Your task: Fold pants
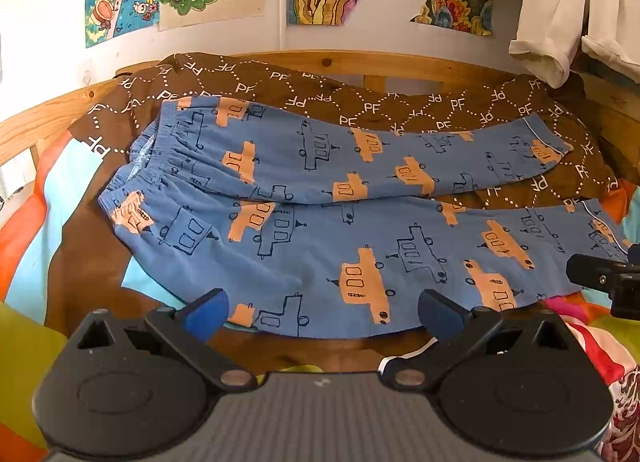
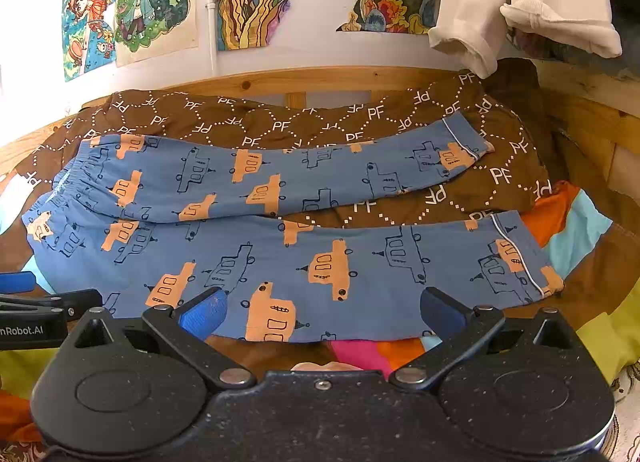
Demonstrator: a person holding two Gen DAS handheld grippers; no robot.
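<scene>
1. We see the blue cotton pants printed with orange and outlined vehicles point(image 1: 320, 190) lying flat on a brown blanket lettered "PF" point(image 1: 360, 102) on a wooden-framed bed point(image 1: 340, 60), waistband at left, both legs running rightward.
2. The left hand-held gripper point(image 1: 323, 312) hovers at the near leg's edge, fingers spread wide, holding nothing.
3. The right hand-held gripper point(image 2: 322, 312) likewise stands wide apart and empty at the near leg's hem side.
</scene>
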